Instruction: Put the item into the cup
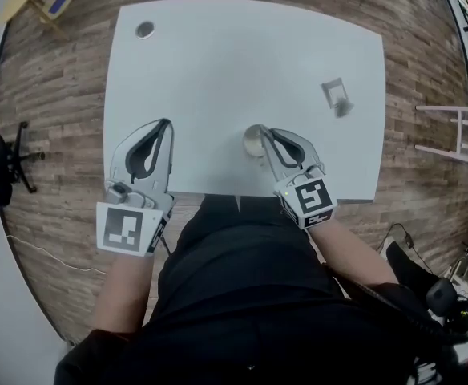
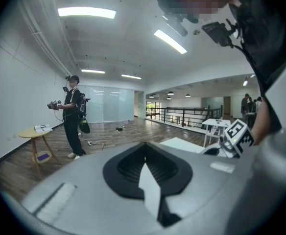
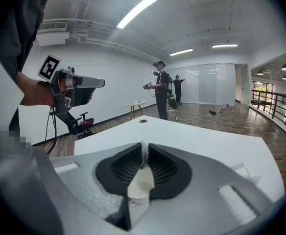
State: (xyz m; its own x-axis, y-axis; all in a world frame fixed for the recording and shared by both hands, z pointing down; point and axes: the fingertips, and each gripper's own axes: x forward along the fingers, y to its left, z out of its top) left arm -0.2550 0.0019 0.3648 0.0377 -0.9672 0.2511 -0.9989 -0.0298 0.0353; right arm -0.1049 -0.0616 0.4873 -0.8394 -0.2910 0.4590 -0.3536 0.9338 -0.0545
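Standing on plank floor [image 1: 58,135], the white table [image 1: 218,62] lies below the right gripper [image 1: 265,133], pinching a cup [image 1: 252,143], and the left gripper [image 1: 167,123], closed and empty.

Black clothes [image 1: 242,287] — grey grippers [image 1: 167,123] [image 1: 264,133]

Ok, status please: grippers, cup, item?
Left gripper jaws shut, empty. Right gripper jaws shut on pale round cup at rim. Small grey item apart on white table, not in cup. Nothing between them.

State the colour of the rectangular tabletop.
White; the rectangular tabletop shows best in the head view.
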